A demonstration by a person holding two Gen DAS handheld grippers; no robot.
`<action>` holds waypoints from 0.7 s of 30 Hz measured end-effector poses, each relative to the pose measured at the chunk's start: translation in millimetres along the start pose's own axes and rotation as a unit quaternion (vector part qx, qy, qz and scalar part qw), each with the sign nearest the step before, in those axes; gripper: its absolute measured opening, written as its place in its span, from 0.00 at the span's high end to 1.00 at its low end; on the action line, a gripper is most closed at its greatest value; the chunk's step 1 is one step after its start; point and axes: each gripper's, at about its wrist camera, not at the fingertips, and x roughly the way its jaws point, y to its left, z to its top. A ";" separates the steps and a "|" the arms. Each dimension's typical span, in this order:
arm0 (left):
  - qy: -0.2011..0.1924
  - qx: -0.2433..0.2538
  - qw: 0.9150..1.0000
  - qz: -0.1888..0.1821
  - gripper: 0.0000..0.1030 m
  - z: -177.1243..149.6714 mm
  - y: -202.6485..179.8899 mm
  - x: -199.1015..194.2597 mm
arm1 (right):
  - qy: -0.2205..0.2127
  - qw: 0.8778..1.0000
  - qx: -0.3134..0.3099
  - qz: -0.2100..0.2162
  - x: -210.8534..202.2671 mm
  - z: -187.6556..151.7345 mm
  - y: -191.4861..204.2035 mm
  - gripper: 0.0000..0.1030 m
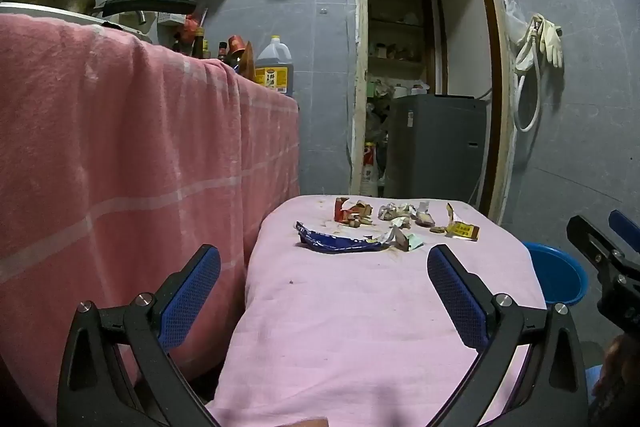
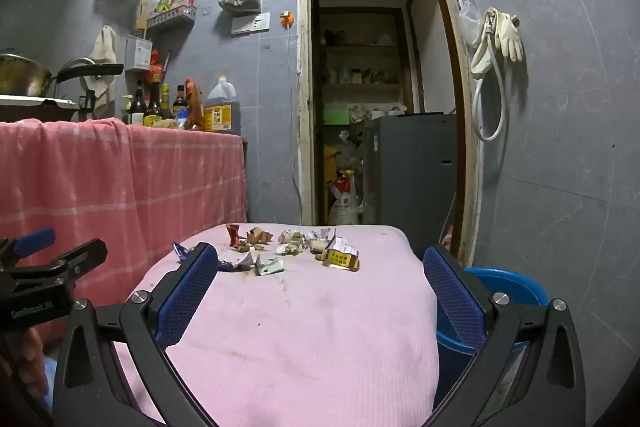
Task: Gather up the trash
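Scraps of trash lie at the far end of a low table under a pink cloth [image 1: 360, 307]: a blue wrapper [image 1: 336, 241], a red wrapper [image 1: 345, 213], crumpled paper [image 1: 394, 211] and a yellow packet [image 1: 464, 229]. My left gripper [image 1: 324, 257] stands open short of the trash, nothing between its fingers. In the right wrist view the same pile shows, with the yellow packet [image 2: 342, 259] and the red wrapper [image 2: 234, 235]. My right gripper [image 2: 316, 259] is open too and holds nothing. Each gripper shows at the edge of the other's view.
A blue basin [image 1: 556, 279] sits on the floor right of the table, also seen as the basin [image 2: 504, 287]. A taller counter under a pink checked cloth [image 1: 120, 147] with bottles and a pan stands left. An open doorway [image 2: 380, 87] lies behind.
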 end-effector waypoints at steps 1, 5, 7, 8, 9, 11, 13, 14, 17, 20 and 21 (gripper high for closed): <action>0.000 0.000 1.000 -0.001 0.01 -0.1 0.1 -1.4 | 0.000 1.000 0.000 0.000 -0.5 -0.1 -0.1 0.00; 0.004 -0.003 1.000 0.000 0.01 3.5 5.5 -7.8 | 0.008 1.000 -0.002 -0.001 0.9 0.4 0.3 0.00; 0.005 -0.002 1.000 0.002 0.01 3.6 3.9 -6.3 | 0.008 1.000 -0.002 -0.001 0.6 0.3 0.7 0.00; 0.005 -0.002 1.000 0.003 0.01 3.9 4.3 -9.0 | 0.008 1.000 -0.002 -0.001 0.2 0.3 1.0 0.00; 0.010 -0.001 1.000 0.004 0.01 3.4 2.5 -3.4 | 0.009 1.000 -0.001 0.000 0.5 0.4 0.7 0.00; 0.013 -0.003 1.000 0.005 0.01 0.6 3.8 1.8 | 0.010 1.000 -0.001 0.000 1.1 0.7 0.2 0.00; 0.014 -0.004 1.000 0.006 0.01 0.6 3.7 1.9 | 0.010 1.000 -0.001 -0.001 0.8 0.7 0.3 0.00; 0.014 -0.004 1.000 0.006 0.01 0.6 3.5 1.6 | 0.011 1.000 -0.001 -0.001 0.7 0.7 0.3 0.00; 0.014 -0.006 1.000 0.008 0.01 -0.2 4.0 2.0 | 0.010 1.000 0.000 0.000 -0.1 0.3 0.1 0.00; 0.016 -0.007 1.000 0.009 0.01 -1.3 4.4 2.7 | 0.011 1.000 0.000 0.000 0.3 -0.1 -0.1 0.00; 0.016 -0.007 1.000 0.009 0.01 -1.4 4.5 3.0 | 0.011 1.000 0.000 0.000 0.5 -0.2 -0.2 0.00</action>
